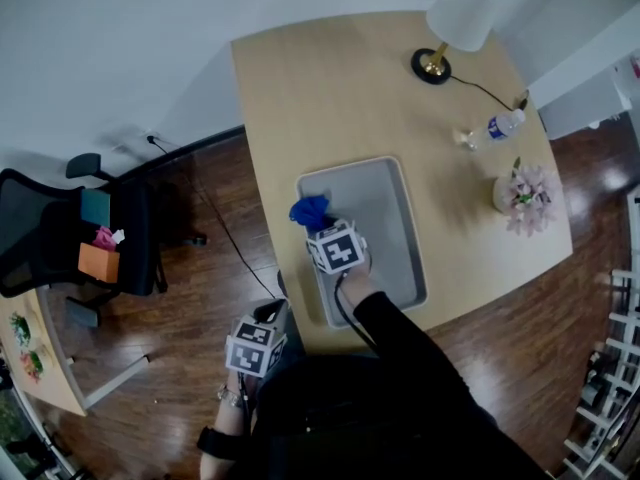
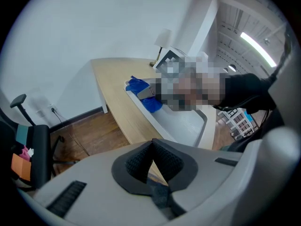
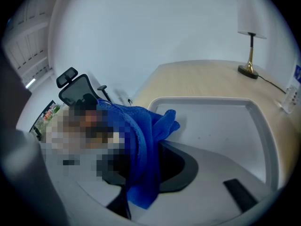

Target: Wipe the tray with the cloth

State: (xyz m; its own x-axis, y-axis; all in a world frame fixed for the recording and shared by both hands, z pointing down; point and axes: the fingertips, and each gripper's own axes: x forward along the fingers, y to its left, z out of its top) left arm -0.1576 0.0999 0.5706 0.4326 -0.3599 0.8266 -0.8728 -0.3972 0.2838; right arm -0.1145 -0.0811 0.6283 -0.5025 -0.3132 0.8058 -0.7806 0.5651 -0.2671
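Note:
A grey tray (image 1: 395,200) lies on the light wood table (image 1: 320,98), near its front edge. A bunched blue cloth (image 1: 310,211) rests on the tray's left side, with my right gripper (image 1: 320,228) shut on it. In the right gripper view the cloth (image 3: 141,135) hangs between the jaws and covers the left one, above the tray floor (image 3: 221,126). My left gripper (image 1: 257,346) is off the table, low by the person's body. Its pads (image 2: 162,161) meet at the tips with nothing between them. The left gripper view looks along the tray (image 2: 188,124) toward the cloth (image 2: 140,86).
At the table's far end stands a lamp (image 1: 440,28), with a water bottle (image 1: 500,126) and a flower pot (image 1: 525,196) on the right side. A black office chair (image 1: 80,233) stands on the wood floor to the left. A cable (image 1: 225,233) runs across the floor.

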